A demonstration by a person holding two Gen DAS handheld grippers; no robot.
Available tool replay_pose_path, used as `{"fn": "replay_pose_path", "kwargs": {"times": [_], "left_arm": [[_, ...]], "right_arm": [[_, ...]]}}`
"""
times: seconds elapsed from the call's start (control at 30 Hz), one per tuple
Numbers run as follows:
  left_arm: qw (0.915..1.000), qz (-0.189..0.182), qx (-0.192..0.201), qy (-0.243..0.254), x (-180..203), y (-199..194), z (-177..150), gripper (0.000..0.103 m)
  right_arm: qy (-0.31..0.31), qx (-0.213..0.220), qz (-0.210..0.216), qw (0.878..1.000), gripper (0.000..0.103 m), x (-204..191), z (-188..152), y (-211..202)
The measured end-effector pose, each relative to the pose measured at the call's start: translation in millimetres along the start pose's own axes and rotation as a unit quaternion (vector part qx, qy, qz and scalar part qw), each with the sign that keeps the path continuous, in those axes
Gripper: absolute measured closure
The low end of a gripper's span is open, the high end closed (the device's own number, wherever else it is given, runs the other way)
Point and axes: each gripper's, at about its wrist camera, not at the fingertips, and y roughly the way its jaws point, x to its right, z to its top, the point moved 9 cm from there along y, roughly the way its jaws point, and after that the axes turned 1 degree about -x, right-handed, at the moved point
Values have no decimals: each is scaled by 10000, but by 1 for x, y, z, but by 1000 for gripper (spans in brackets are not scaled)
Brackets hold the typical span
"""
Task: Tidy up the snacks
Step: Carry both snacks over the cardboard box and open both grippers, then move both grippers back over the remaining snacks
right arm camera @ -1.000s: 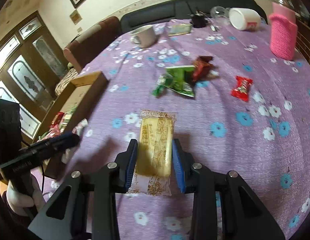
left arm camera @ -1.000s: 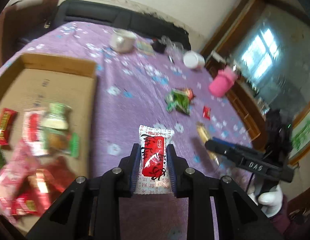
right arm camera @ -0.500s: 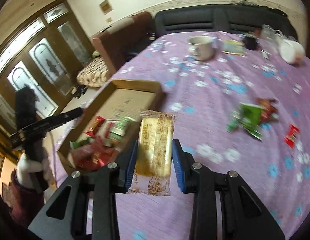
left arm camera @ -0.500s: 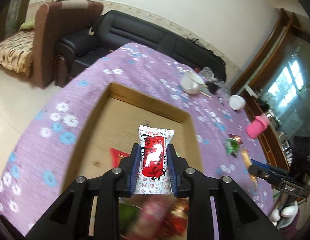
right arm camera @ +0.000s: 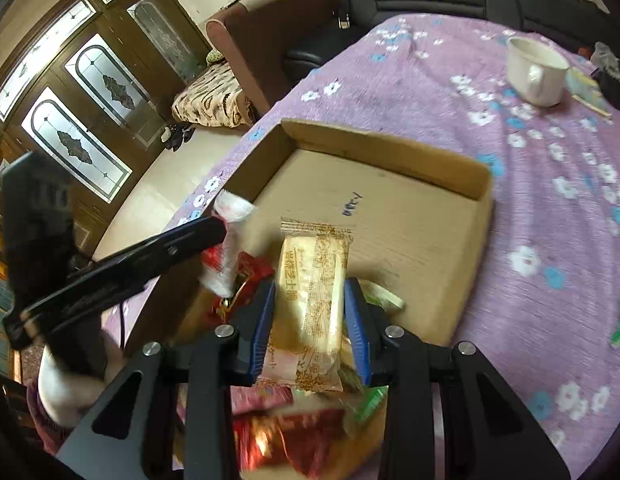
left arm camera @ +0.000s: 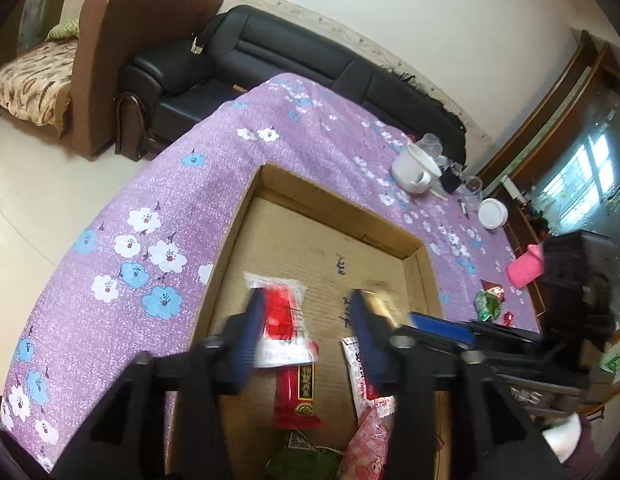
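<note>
L tool [left arm camera: 306, 328] opened since; 1 red-white pkt [left arm camera: 284, 322] loose.

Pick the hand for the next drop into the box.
Right. The right gripper is shut on the yellow packet above the cardboard box; the left gripper is open, the red-and-white packet loose between its fingers.

White mug [left arm camera: 413, 169] on floral tablecloth [left arm camera: 158, 216]; black sofa [left arm camera: 270, 60].

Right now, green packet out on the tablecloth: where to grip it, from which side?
Likely from above, pinching across its crumpled middle: the green packet lies low on the tablecloth, with a red candy close beside it. The left gripper is open; the right gripper holds a yellow packet.
</note>
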Motion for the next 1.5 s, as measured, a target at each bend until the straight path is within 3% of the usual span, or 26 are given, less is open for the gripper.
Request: {"fn": "replay_pose_path", "kwargs": {"times": [0.03,0.07,0.17,0.37,0.4,0.47,0.53,0.57,0.67,0.7,0.73,0.87,1.03,1.13,1.5], "left_arm": [[10000,0,48,8,0,-3,0,43],[10000,-12,74,15,0,-5,-1,43],[9999,8,148,55,3,-13,-3,42],[9980,183,503,339,33,-41,-1,40],[9969,304,605,406,40,-47,1,38],[9933,572,883,486,58,-68,6,20],[9903,614,1140,501,77,-88,8,18],[9902,530,1198,476,83,-92,7,14],[9908,-648,1175,173,107,-93,-11,3],[9915,-835,986,137,116,-84,-21,3],[9934,-725,844,271,124,-74,-31,3],[9930,-20,812,855,148,-50,-55,3],[9782,918,981,1585,178,-30,-69,3],[9761,1073,768,1726,191,-16,-79,3],[9712,971,-124,2171,239,33,-128,3]], "right_arm": [[35,20,-9,10000,63,1,2,2],[65,58,-17,10000,58,2,4,2],[26,266,-58,9996,56,3,9,-8],[-303,829,-343,9955,47,5,6,-56],[-340,941,-387,9942,46,6,5,-65],[-421,1206,-513,9905,44,9,0,-87],[-480,1518,-692,9848,39,13,-6,-109],[-497,1716,-817,9805,34,16,-9,-120],[-437,2518,-1345,9574,14,36,-22,-163],[-333,2766,-1467,9492,13,46,-27,-175],[-167,2925,-1535,9437,13,59,-33,-187],[530,2711,-1460,9499,13,112,-53,-201],[1179,2489,-1664,9468,13,174,-83,-209],[1355,2495,-1734,9430,13,196,-99,-220],[1499,2487,-1872,9384,13,231,-131,-240]]}}
